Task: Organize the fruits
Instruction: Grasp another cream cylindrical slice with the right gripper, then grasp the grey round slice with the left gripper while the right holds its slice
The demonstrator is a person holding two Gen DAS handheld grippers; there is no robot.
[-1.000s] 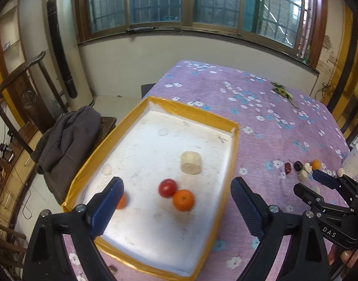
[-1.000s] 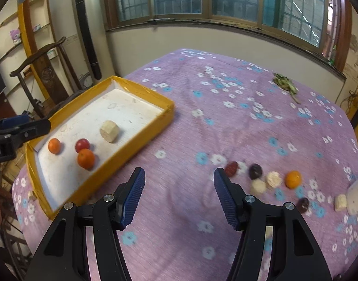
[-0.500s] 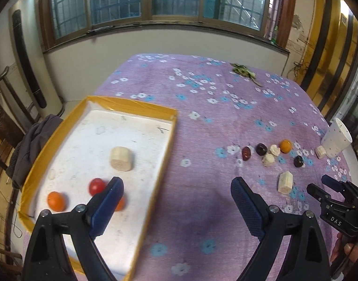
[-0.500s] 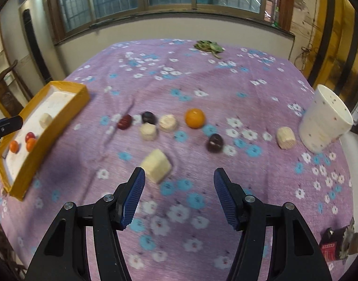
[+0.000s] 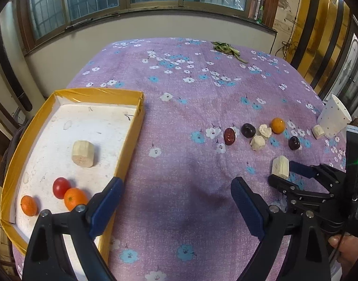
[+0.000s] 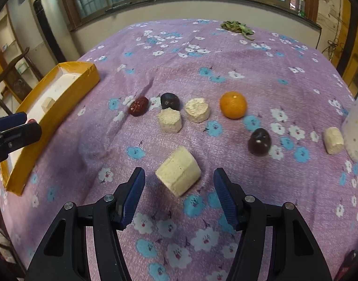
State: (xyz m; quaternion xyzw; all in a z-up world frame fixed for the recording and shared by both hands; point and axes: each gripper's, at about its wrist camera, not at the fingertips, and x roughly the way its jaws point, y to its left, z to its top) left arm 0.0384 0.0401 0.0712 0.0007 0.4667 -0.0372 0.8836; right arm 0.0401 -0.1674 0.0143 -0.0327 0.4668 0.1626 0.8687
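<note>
My right gripper (image 6: pixel 179 187) hangs over the pale chunk (image 6: pixel 178 171) on the purple cloth (image 6: pixel 202 70), jaws just closing but not touching it. My left gripper (image 5: pixel 176 201) gapes wide and empty beside the yellow tray (image 5: pixel 132 140).

The white cup (image 6: pixel 357 131) runs off the right wrist view's edge, only its side showing; the tray (image 6: pixel 68 98) wall hides most of its contents there; in the left wrist view a finger (image 5: pixel 103 208) covers part of one orange (image 5: pixel 74 197).
</note>
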